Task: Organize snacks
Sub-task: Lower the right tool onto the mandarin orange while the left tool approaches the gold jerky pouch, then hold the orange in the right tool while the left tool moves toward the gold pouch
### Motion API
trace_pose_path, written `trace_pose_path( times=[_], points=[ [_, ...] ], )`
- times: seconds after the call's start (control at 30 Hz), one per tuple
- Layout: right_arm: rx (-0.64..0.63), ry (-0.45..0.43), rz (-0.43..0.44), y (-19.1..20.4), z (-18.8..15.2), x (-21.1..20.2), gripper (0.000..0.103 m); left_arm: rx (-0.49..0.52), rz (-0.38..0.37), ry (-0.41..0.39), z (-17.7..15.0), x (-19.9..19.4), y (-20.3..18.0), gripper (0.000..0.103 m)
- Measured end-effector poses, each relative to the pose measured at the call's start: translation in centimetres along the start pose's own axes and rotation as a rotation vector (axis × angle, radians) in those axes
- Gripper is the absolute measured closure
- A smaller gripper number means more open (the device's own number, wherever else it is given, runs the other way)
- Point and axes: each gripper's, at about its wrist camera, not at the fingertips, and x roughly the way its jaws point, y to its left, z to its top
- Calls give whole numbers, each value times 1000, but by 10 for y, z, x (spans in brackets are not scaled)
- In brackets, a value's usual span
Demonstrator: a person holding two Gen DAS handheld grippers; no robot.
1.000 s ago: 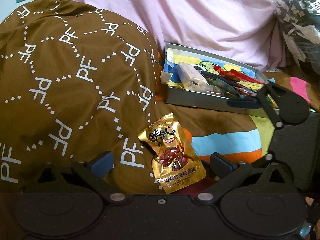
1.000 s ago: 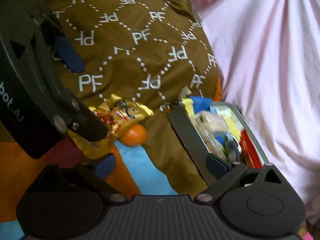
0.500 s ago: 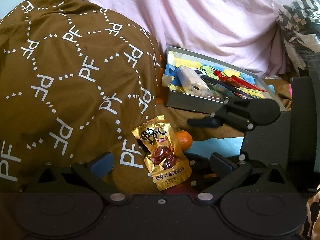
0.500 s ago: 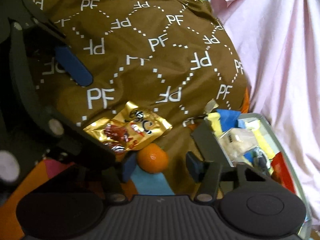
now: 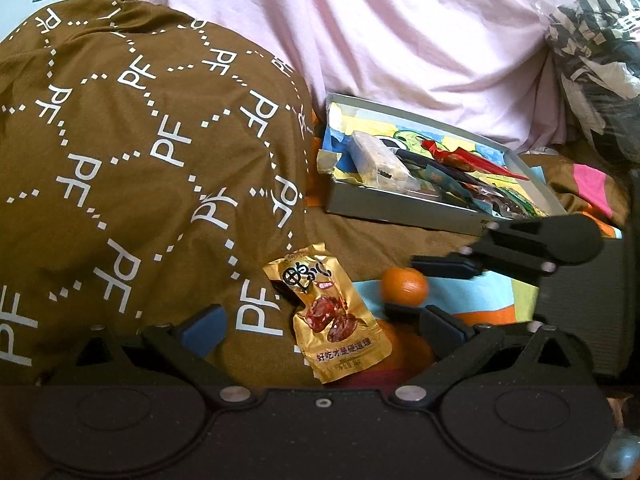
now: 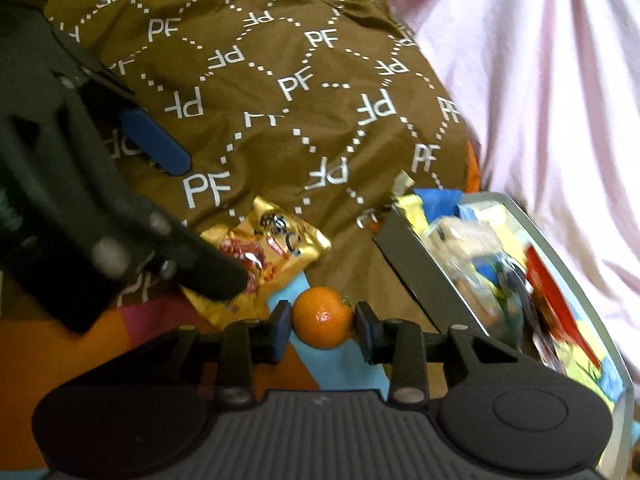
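Observation:
A small orange (image 6: 322,322) sits between the blue pads of my right gripper (image 6: 320,322), whose jaws are closing and press on both of its sides. In the left wrist view the same orange (image 5: 408,288) shows between the right gripper's fingers (image 5: 440,269). A gold snack packet (image 5: 332,316) lies on the bedding between the wide-apart fingers of my open left gripper (image 5: 324,326), untouched by either pad. From the right wrist view, one left finger covers part of the packet (image 6: 280,240). A grey box (image 5: 400,210) holding several snacks stands behind and to the right.
A brown quilt (image 5: 120,160) printed with white letters bulges on the left, right against the packet. Pink sheet (image 5: 400,32) rises behind the box. A striped plastic bag (image 5: 592,60) lies at the far right. The box's near wall (image 6: 416,276) is just right of the orange.
My right gripper came away from over the box, went down to the orange and closed from wide open onto it. The left gripper stayed in place, open.

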Motion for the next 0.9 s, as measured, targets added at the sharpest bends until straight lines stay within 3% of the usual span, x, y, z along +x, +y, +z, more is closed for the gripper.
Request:
trace_pose_path(
  times=[0.37,0.63,0.9],
  points=[
    [323,110,-55,-2,-47,-52,65,74,-71,-18,2,19,-29,1],
    [450,167,-71,5,-75,-73,65,96,46,58,3,46,-31,1],
    [462,175,-70,5,-73,-75,65,151,70,76,5,57,-34,1]
  ],
)
